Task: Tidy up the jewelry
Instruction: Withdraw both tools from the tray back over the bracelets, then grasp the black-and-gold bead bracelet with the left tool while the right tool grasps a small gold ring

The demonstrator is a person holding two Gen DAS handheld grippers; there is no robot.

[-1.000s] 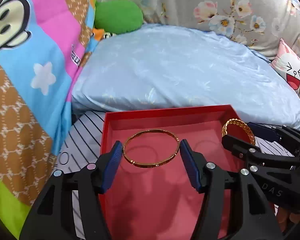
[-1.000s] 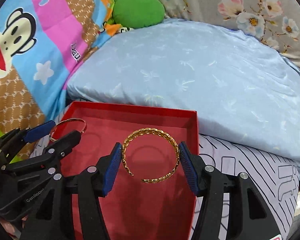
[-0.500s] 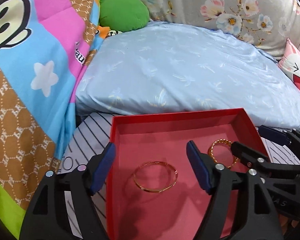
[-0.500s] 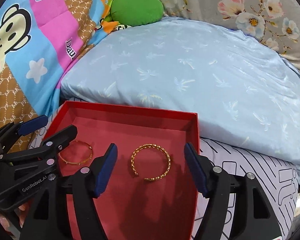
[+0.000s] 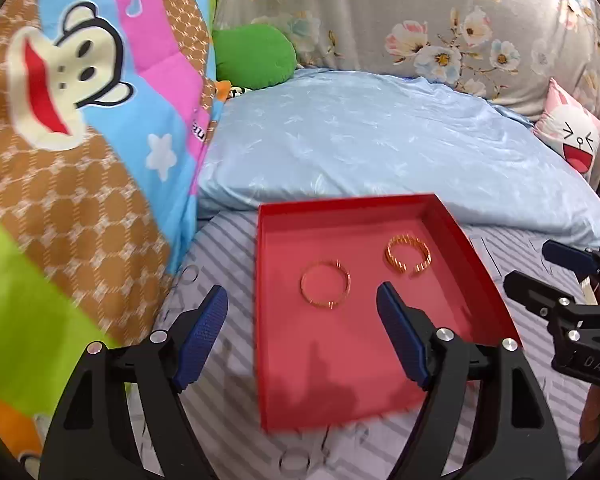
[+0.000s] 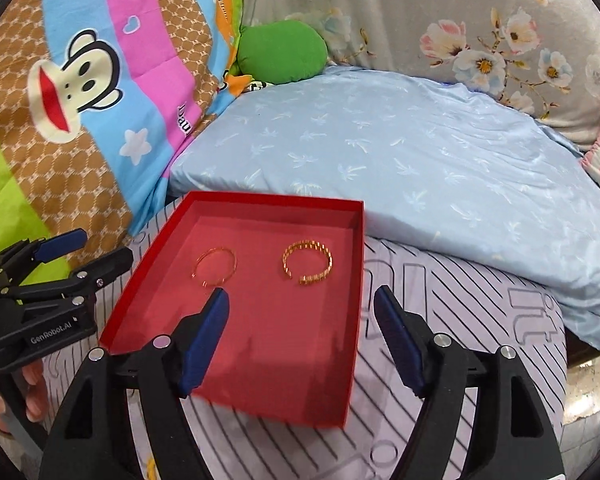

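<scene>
A red tray [image 5: 340, 206] lies on the striped sheet, and two gold pieces lie loose on its floor. The thin bangle [image 5: 324, 306] is on the left and the chain cuff [image 5: 392, 260] on the right. My left gripper [image 5: 301, 292] hovers above and short of the thin bangle, jaws opening with nothing between them. In the right wrist view my right gripper [image 6: 301, 293] hangs short of the cuff [image 6: 329, 264], jaws also opening and empty. The thin bangle [image 6: 233, 264] lies beside the cuff in the tray [image 6: 276, 198]. The left gripper [image 6: 106, 244] shows at the tray's left edge.
A light blue pillow [image 5: 380, 140] lies right behind the tray. A cartoon monkey quilt [image 5: 80, 120] rises on the left, with a green cushion [image 5: 252, 56] and a floral pillow [image 5: 420, 20] at the back. A cat-face cushion [image 5: 572, 136] sits far right. Striped sheet [image 6: 440, 280] surrounds the tray.
Both grippers opened and let go of their pieces, which now lie in the tray. Both then drew back and upward, so the tray looks smaller and farther.
</scene>
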